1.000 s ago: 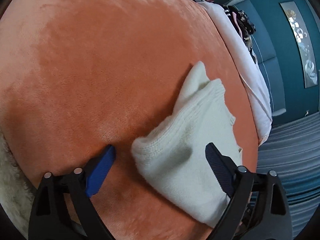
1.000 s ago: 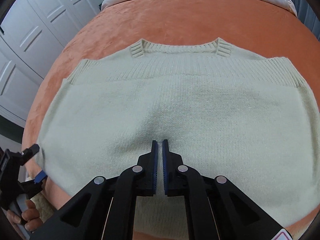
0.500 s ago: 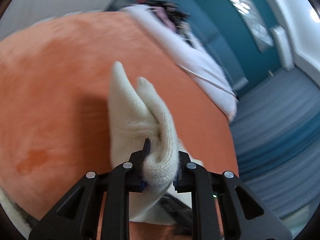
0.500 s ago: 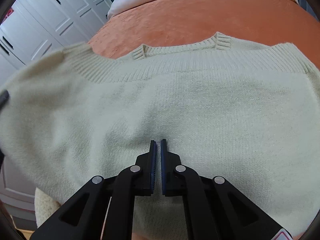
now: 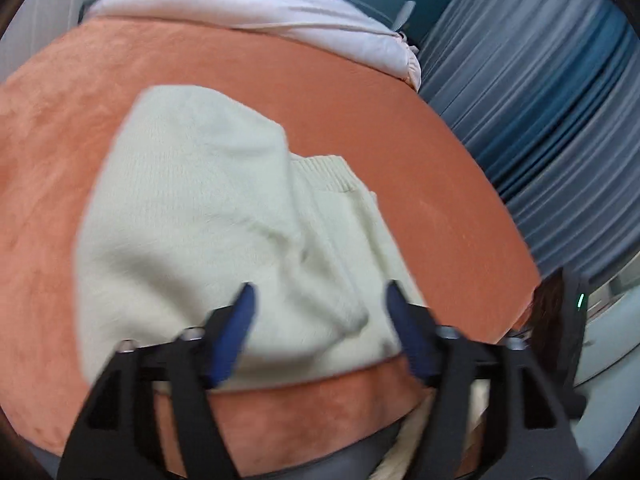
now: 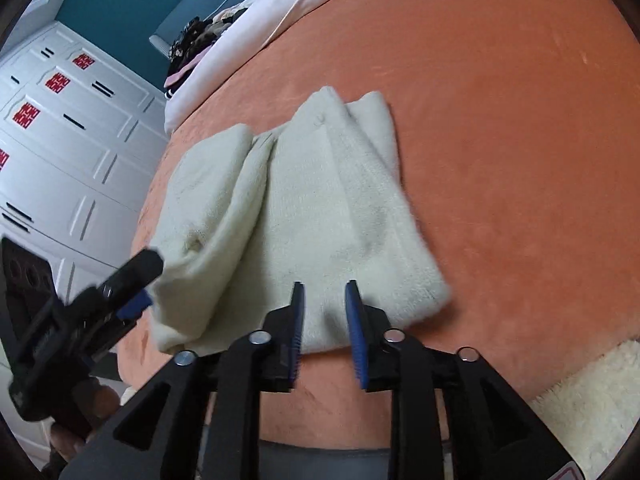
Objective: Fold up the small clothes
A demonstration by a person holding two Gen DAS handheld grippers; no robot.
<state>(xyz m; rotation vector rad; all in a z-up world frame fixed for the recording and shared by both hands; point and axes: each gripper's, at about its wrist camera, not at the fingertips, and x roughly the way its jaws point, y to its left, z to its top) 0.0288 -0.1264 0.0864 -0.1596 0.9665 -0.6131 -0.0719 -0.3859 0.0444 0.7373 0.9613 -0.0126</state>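
Orange plush bedspread (image 6: 500, 128) covers the bed, with white wardrobe doors (image 6: 60, 152) and a teal wall behind. On it, near the bed's front edge, lies the cream knitted sweater (image 6: 320, 208), folded over itself with loose ridges down its length. Over the sweater's near hem, the right gripper (image 6: 326, 312) has its blue-padded jaws narrowly apart and opening, gripping nothing. At the fold's left side, the left gripper (image 5: 320, 320) stands wide and opening, with cloth between its jaws but unpinched.

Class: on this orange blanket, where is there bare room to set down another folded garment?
Bare orange blanket lies right of the folded cream sweater, and between it and the white bedding. The near edge is crowded by both hand-held grippers.
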